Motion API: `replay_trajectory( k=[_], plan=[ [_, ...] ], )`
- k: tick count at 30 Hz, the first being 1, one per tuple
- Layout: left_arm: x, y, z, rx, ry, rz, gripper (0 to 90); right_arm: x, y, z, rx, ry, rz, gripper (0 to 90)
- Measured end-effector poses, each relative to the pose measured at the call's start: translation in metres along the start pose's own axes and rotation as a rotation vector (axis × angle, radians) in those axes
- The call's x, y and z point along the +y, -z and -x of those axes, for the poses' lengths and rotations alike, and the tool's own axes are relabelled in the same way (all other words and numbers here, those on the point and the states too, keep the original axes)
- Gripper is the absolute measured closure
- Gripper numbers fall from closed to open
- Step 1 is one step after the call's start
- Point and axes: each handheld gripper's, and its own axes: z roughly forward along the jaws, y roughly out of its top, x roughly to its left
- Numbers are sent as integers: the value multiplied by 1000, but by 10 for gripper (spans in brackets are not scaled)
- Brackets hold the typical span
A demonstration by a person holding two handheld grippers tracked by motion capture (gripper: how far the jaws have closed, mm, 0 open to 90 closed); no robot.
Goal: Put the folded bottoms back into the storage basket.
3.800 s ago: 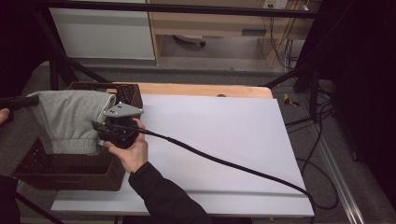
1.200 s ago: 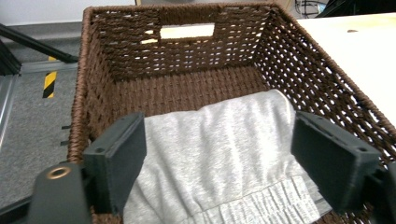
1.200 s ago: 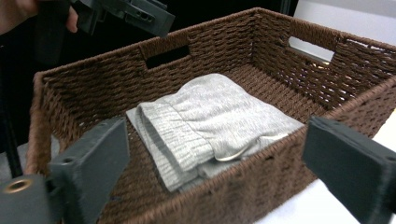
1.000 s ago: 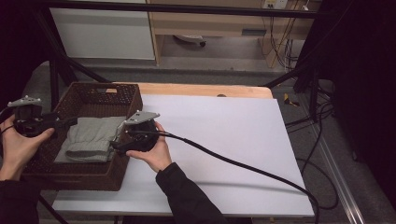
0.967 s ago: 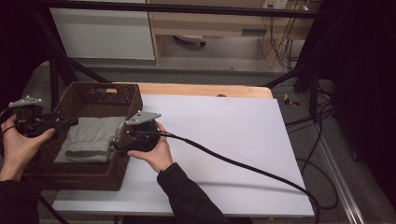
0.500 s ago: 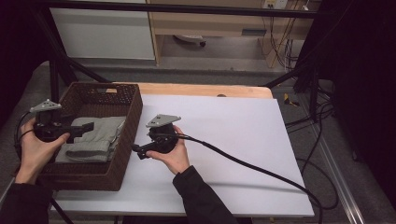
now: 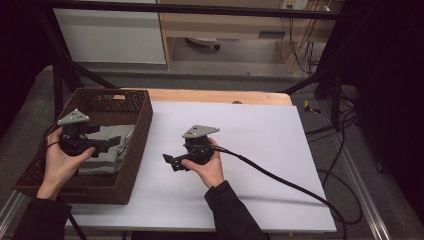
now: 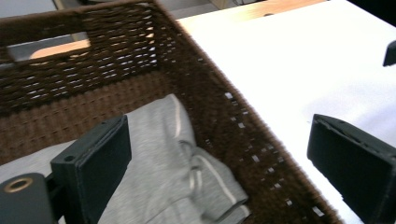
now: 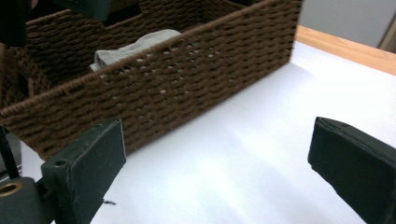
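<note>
A brown wicker basket (image 7: pixel 136 150) stands at the table's left end with a folded grey garment (image 7: pixel 106 157) lying flat inside. My left gripper (image 7: pixel 116 144) hovers open over the garment, nothing between its jaws. In the left gripper view the grey garment (image 8: pixel 173 158) lies below the open gripper (image 8: pixel 224 163), beside the basket's right wall (image 8: pixel 219 107). My right gripper (image 7: pixel 171 162) is open and empty above the white tabletop, just right of the basket and pointing at it. The right gripper view shows the basket's side (image 9: pixel 187 79) and the garment's top (image 9: pixel 140 42) beyond my open gripper (image 9: pixel 224 163).
The white tabletop (image 7: pixel 260 135) stretches right of the basket, with a wooden strip (image 7: pixel 210 96) along its far edge. A black cable (image 7: pixel 285 182) trails from the right gripper across the table to its front right corner. Black frame posts and floor cables surround the table.
The garment, held up over the basket earlier, now lies inside it. My right gripper has pulled out to the right over the table. My left gripper has come in over the basket.
</note>
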Motion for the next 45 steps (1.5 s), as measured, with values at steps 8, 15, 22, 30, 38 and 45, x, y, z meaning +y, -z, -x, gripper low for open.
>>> replay_trajectory(
  k=[8,15,22,30,38,45],
  plan=[
    [0,-13,20,-40,-22,6,61,-13,26,21,-30,-18,8,42],
    [-4,-23,35,-70,-41,7,60,-25,49,40,-58,-36,3,45],
    [-9,-29,45,-96,-59,2,59,-40,71,58,-82,-41,-25,41],
    [-14,-35,49,-106,-58,-11,56,-59,101,78,-104,-69,-23,38],
    [-21,-38,48,-111,-57,-13,55,-81,126,95,-128,-99,-35,31],
    [-24,-37,47,-109,-60,-16,53,-98,145,107,-147,-125,-34,30]
  ],
)
